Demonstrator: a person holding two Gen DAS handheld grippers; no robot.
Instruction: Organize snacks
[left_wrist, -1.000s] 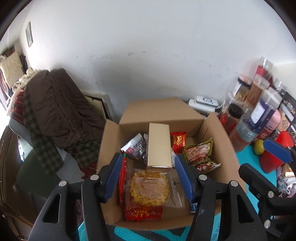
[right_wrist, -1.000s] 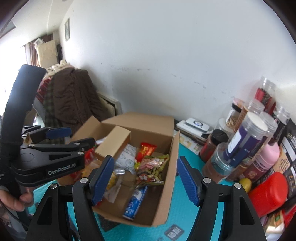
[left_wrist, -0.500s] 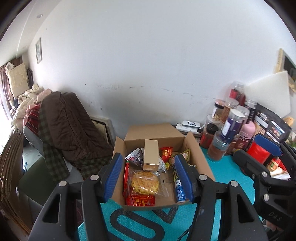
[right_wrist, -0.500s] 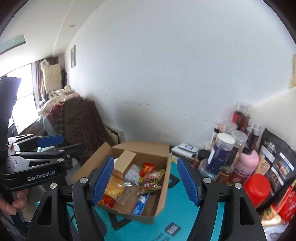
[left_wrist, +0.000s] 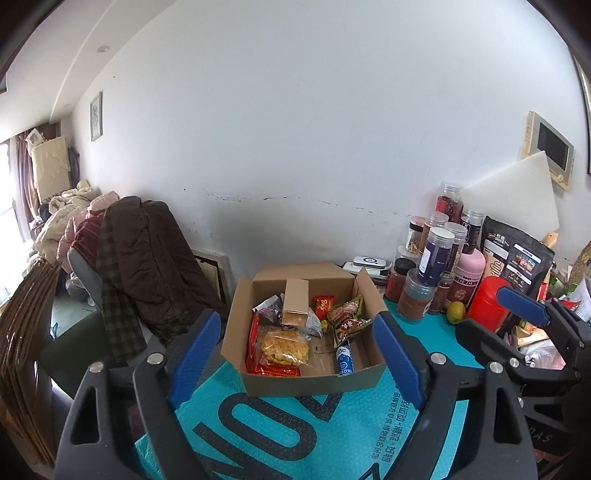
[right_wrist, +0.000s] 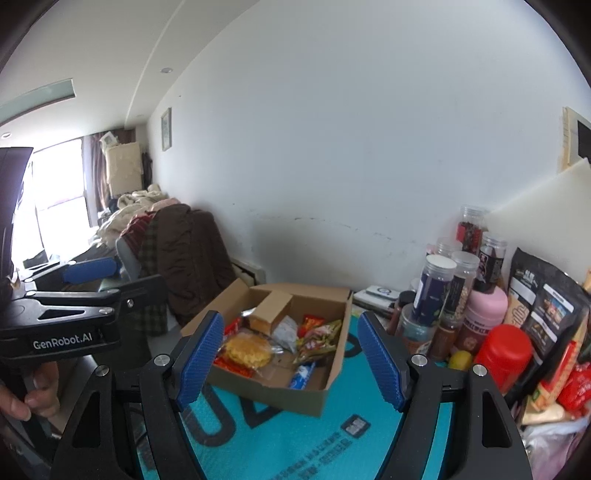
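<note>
- While both hands hang back from it, the cardboard box (left_wrist: 310, 376) sits open on the teal worktop (left_wrist: 280, 428), well apart from the blue pads.
- Lots of snacks are already in the box. I can see a gold carton (left_wrist: 294, 302) standing at the back, a bag of yellow crackers (left_wrist: 283, 346) in front, a small red packet (left_wrist: 323, 305), a green and red packet (left_wrist: 346, 320) and a blue and white tube (left_wrist: 344, 361).
- So I think most of the job is done, or maybe all of it.
- What may be left is the stuff beside the box. Jars (left_wrist: 436, 258), a pink bottle (left_wrist: 468, 277), a red bottle (left_wrist: 488, 305) and a black bag (left_wrist: 517, 258) stand packed close along the wall. I cannot tell if any of them should go in the box too.
- The left hand-held gripper (left_wrist: 295, 358) has just been opening. Its jaws stand wide now, with nothing between them and nothing touching them.
- The right hand-held gripper (right_wrist: 290, 363) has just been opening a little too. It is wide and holds nothing.
- From the right side you can see a hand (right_wrist: 26, 391) wrapped round the handle of the left one.
</note>
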